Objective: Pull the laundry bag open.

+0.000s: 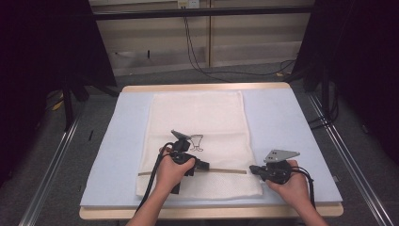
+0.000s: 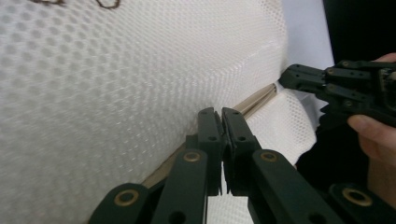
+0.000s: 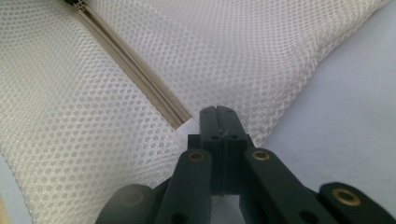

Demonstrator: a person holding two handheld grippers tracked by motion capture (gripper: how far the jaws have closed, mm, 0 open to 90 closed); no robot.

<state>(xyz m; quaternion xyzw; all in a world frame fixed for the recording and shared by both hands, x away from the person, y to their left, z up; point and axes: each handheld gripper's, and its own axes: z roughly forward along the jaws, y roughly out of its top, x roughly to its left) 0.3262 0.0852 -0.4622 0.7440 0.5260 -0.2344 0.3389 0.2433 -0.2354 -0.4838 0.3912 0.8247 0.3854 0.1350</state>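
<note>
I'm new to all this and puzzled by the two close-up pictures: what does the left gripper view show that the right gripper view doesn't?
Left gripper view alone: the other tool in a hand, and a bit of dark print at the top. Right gripper view alone: the zipper's end and the zipper pull. Both: white mesh bag, tan zipper, pale blue mat, and each camera's own black tool shut.

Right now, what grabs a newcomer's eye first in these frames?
A white mesh bag lies flat on the pale blue mat that covers the table, with a tan zipper running across its near end. Both shut tools meet that zipper line: the left tool about midway along it, the right tool at the bag's right edge by the zipper's end. A small dark outline drawing sits mid-bag.
</note>
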